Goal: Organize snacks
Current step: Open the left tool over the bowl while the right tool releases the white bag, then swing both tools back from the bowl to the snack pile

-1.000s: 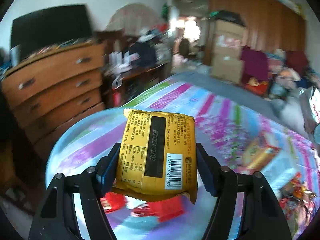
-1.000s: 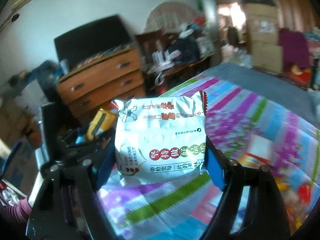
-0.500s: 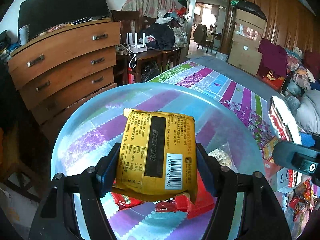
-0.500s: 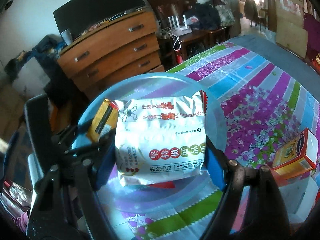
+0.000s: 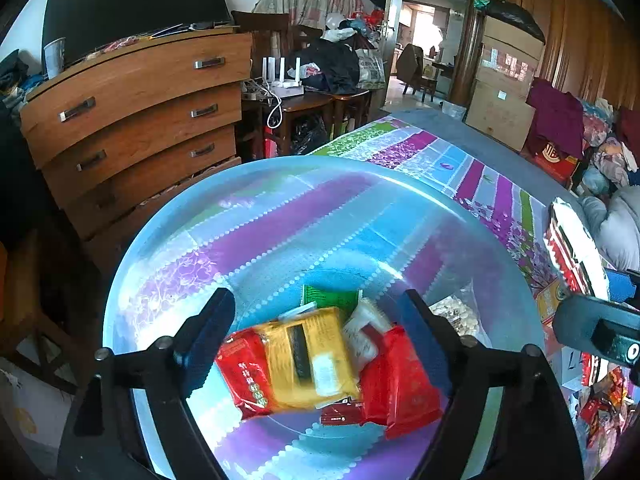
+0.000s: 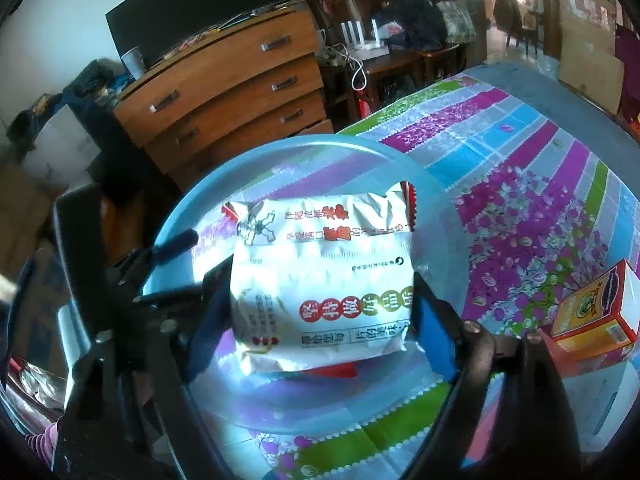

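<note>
1. Fingers of the left gripper (image 5: 316,336) stand wide apart with nothing between them; half a second ago they were clamped on the yellow packet (image 5: 310,364), which now lies blurred in the clear basin (image 5: 168,224) below, on top of the red packets (image 5: 400,384).
2. That release means one more snack is sorted: the yellow packet sits in the pile with a green packet (image 5: 332,300) and a white one just behind it, so the left gripper is free to fetch another.
3. Right gripper (image 6: 320,300) has its blue pads pressed on both sides of the white packet (image 6: 324,276), held upright above the basin's near part; the grip looks unchanged from a moment ago.
4. Judging by its place over the rim, this white packet is likely the next to drop in.
5. Beyond the basin, on the striped floral cloth (image 6: 520,216), an orange box (image 6: 592,316) lies well apart and not yet collected.
6. Farthest off stands the wooden dresser (image 5: 132,112).
</note>
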The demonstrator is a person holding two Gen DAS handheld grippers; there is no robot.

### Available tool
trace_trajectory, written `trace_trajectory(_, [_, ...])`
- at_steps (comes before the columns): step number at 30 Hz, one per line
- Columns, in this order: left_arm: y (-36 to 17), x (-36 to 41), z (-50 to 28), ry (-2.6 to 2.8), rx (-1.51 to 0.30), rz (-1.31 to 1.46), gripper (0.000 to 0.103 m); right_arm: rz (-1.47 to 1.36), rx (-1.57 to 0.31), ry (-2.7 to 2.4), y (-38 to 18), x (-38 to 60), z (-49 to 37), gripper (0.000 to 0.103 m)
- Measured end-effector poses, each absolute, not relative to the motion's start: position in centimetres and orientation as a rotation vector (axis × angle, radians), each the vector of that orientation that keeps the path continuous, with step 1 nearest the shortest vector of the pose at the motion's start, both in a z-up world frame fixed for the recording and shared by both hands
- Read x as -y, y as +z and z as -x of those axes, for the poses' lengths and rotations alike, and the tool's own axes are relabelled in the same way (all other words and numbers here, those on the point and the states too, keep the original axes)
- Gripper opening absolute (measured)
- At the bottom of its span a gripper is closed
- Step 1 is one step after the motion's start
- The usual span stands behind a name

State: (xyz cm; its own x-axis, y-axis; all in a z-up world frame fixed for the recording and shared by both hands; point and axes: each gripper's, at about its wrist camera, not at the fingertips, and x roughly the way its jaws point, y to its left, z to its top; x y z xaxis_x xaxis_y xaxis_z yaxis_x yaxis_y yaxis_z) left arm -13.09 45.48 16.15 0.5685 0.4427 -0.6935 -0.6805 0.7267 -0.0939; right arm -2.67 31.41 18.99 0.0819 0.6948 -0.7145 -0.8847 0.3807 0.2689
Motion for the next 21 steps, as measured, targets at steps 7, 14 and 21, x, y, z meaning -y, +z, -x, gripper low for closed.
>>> trace_trajectory(7, [16.2,-45.5,12.8,0.692,-0.716,0.378,0.089,0.239,-0.869,1.208,19.8,-30.9,2.9,0.096])
trace_trajectory(14, [18.8,-42.7,14.6,0.626,-0.592,0.376,0.089,0.114,-0.731,1.218,21.1,-21.9,5.9,0.094])
trace_trajectory(21, [21.1,-32.4,14.8,0.375,-0.487,0.282,0.089,-0.033,-0.821,0.951,15.6,-3.7,2.4,0.056])
